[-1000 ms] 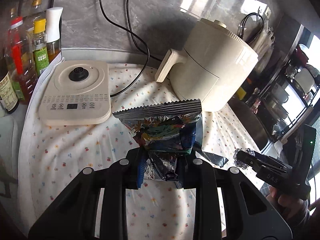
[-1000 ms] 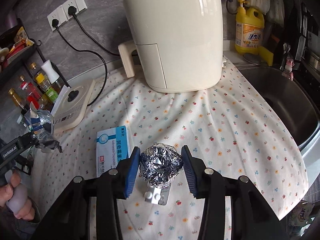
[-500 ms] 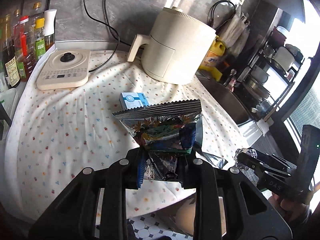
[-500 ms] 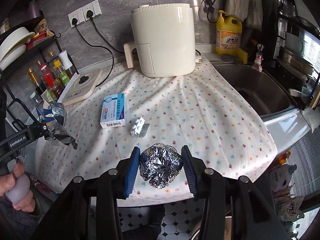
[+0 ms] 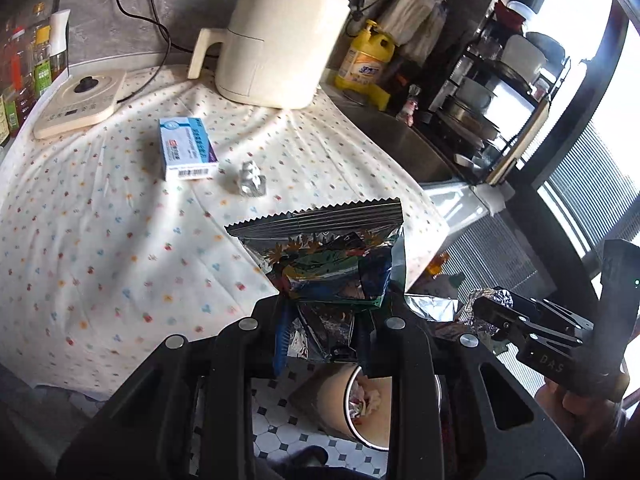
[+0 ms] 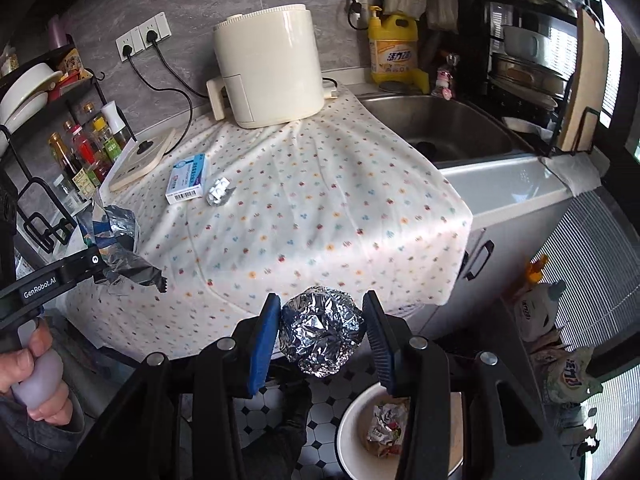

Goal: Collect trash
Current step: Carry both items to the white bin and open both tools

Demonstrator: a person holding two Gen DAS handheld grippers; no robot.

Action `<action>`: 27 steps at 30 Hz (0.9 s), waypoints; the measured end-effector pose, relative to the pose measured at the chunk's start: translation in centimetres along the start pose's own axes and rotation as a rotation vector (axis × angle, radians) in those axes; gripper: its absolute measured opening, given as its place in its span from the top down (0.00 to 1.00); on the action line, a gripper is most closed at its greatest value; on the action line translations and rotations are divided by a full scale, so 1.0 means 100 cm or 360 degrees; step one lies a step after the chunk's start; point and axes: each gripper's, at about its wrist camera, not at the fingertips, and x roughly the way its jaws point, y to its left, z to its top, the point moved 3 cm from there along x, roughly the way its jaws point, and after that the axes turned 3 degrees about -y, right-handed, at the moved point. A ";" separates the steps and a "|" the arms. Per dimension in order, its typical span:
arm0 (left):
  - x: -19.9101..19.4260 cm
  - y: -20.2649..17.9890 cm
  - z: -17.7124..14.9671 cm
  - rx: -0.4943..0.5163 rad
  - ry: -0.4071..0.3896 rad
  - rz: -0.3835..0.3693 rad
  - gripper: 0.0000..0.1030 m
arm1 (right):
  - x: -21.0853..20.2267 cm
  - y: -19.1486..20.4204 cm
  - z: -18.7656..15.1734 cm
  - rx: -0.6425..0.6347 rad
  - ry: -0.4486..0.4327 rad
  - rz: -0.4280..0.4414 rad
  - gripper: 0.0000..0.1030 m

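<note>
Both grippers hold trash past the counter's edge, above a waste bin on the tiled floor.

The left gripper (image 5: 324,336) is clamped on a crinkled snack bag (image 5: 324,256) with a zigzag top; the right gripper (image 6: 320,340) squeezes a crumpled foil ball (image 6: 322,330) between blue pads. The round bin (image 6: 360,436) already holds wrappers. On the dotted cloth (image 6: 304,216) lie a blue medicine box (image 6: 188,178) and a blister pack (image 6: 218,192), near a cream air fryer (image 6: 270,66). Only the right view shows the sink (image 6: 440,128) basin and wall sockets (image 6: 144,36).
</note>
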 end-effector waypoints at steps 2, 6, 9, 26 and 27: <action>0.006 -0.013 -0.014 0.0010 0.0039 -0.0022 0.75 | -0.007 -0.016 -0.013 0.0030 0.0012 -0.0028 0.59; 0.020 -0.040 -0.044 0.0039 0.0130 -0.0092 0.75 | -0.023 -0.050 -0.038 0.0103 0.0022 -0.0102 0.59; 0.034 -0.061 -0.067 0.0079 0.0228 -0.0156 0.75 | -0.036 -0.076 -0.055 0.0161 0.0029 -0.0161 0.59; 0.130 -0.150 -0.164 0.0311 0.0727 -0.0352 0.74 | -0.075 -0.162 -0.130 0.0401 0.0103 -0.0392 0.59; 0.135 -0.153 -0.168 0.0312 0.0749 -0.0352 0.74 | -0.076 -0.165 -0.133 0.0408 0.0108 -0.0399 0.59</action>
